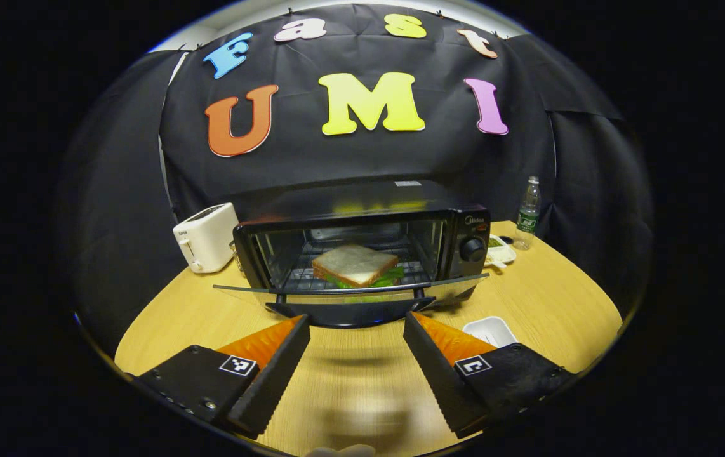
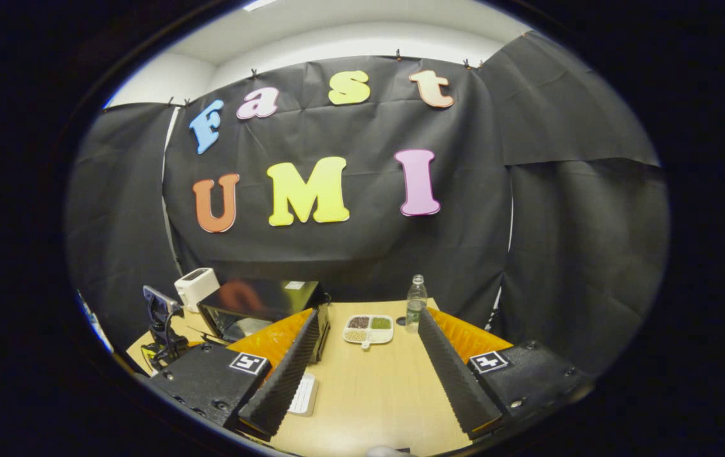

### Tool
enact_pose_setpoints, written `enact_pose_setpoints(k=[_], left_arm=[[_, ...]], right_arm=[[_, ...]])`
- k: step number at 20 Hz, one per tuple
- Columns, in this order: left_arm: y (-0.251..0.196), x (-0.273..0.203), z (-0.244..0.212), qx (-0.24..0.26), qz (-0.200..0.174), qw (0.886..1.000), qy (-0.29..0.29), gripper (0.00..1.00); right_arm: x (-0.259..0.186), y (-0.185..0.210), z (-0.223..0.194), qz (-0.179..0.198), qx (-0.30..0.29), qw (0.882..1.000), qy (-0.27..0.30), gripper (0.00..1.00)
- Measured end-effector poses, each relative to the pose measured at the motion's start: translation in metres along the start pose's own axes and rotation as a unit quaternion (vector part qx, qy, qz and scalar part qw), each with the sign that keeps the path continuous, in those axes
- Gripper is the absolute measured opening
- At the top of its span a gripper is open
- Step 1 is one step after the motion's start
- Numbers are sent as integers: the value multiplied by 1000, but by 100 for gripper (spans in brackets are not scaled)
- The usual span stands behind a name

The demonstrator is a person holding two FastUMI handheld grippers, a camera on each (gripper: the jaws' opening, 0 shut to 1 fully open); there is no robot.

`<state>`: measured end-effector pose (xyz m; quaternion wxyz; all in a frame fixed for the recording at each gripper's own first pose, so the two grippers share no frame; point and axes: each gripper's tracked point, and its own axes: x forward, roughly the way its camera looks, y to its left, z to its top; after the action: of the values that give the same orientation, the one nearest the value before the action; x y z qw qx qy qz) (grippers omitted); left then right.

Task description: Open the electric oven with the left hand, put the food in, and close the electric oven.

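Black cloth walls close in a booth around a pale wood tabletop [image 1: 546, 298], where a black oven [image 1: 362, 251] stands with its glass door [image 1: 350, 291] lowered nearly flat toward the camera. A sandwich [image 1: 355, 264] sits on the wire rack inside, its green filling partly hidden behind the door's edge. In the left gripper view, the left tongs [image 1: 356, 330] hover just in front of the door, spread wide and holding nothing, their lower parts cut off by the picture's rim. A white toaster [image 1: 206, 237] stands left of the oven, a water bottle [image 1: 528, 213] right of it near the wall, and a divided dish [image 1: 501, 249] is half hidden behind the oven's knob side. A white tray [image 1: 491, 330] lies partly behind the right-hand finger. In the right gripper view, the right tongs [image 2: 367, 327] hang higher and farther back, tilted down over the tabletop, also spread wide and empty. One finger covers much of the oven there. The other gripper shows dimly at far left, too dark to make out.
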<state>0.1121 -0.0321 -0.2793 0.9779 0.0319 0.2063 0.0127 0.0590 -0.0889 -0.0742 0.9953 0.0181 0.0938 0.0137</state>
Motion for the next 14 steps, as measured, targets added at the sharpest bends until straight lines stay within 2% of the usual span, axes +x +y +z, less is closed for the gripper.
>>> enact_pose_setpoints(k=[8,14], left_arm=[[7,40,54,3,6,999,-32,97],[10,47,56,6,9,1000,-26,97]], right_arm=[[8,-12,4,-17,1,1000,-2,95],[13,-14,2,-20,3,1000,4,95]])
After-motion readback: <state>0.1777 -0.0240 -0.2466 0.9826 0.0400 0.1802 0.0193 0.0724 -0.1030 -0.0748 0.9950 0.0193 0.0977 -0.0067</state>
